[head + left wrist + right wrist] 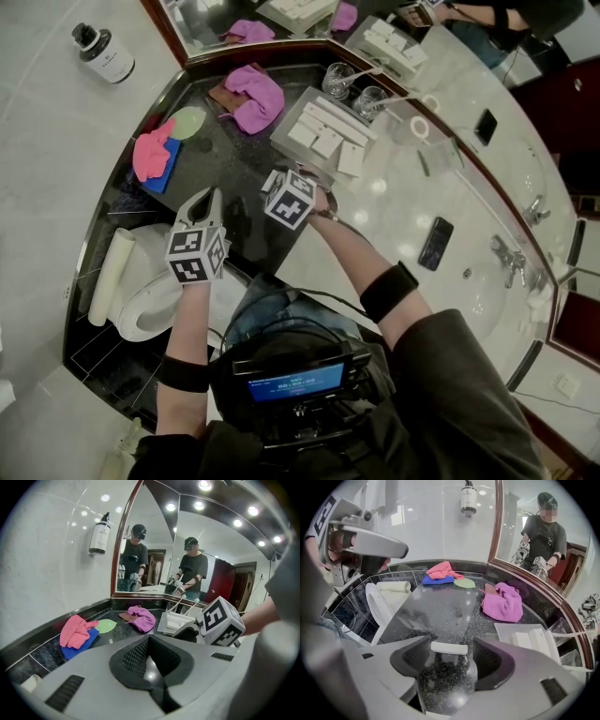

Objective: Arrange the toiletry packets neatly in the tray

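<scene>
A grey tray point(284, 141) on the dark counter holds several white toiletry packets point(321, 129) side by side. One more white packet point(449, 648) lies on the counter between the jaws of my right gripper point(450, 662), which points steeply down over it. Its jaws are open, and a gap shows at the packet's right end. In the head view the right gripper point(278, 180) hangs just in front of the tray. My left gripper point(210, 195) is shut and empty, held to the left over the counter edge. From the left gripper point(150, 638) view, the tray point(164, 628) lies ahead to the right.
A magenta cloth point(253, 94) lies left of the tray, with pink and blue cloths point(155, 155) and a green pad point(188, 122) further left. Two glasses point(340, 80) stand behind the tray. A phone point(436, 242) and a basin tap point(511, 258) lie right. A toilet point(155, 300) is below left.
</scene>
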`<action>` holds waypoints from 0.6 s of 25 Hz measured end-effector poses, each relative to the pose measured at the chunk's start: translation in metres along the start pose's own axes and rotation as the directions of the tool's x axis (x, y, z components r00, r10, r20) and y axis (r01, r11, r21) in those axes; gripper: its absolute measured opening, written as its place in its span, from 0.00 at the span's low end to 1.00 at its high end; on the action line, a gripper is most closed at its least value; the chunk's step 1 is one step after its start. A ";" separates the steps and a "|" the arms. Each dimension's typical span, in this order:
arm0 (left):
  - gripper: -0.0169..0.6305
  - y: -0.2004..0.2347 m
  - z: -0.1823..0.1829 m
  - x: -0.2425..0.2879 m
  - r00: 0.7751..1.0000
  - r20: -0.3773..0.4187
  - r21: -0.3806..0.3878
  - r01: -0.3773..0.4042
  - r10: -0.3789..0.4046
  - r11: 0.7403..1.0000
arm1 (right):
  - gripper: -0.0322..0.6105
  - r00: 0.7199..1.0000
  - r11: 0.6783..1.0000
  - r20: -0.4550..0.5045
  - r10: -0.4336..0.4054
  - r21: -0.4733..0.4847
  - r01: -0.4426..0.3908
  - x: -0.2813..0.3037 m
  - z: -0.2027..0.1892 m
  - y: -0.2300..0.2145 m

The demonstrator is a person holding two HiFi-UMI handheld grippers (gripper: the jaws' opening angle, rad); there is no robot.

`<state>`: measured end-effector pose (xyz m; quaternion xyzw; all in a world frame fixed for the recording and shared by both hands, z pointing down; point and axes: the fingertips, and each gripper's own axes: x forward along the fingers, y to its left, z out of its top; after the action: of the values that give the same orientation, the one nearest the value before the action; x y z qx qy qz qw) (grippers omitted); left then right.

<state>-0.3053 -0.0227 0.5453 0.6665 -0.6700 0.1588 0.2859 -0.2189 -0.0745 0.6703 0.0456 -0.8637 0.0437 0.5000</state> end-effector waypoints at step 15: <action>0.03 -0.082 0.031 -0.017 0.994 0.061 0.106 0.081 -0.088 0.991 | 0.07 0.944 0.952 0.246 -0.220 0.265 0.153 -0.165 -0.029 -0.025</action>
<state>-0.2312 -0.0320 0.4973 0.7129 -0.6411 0.1591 0.2353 -0.1088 -0.0897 0.5421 0.1942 -0.9041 0.0942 0.3689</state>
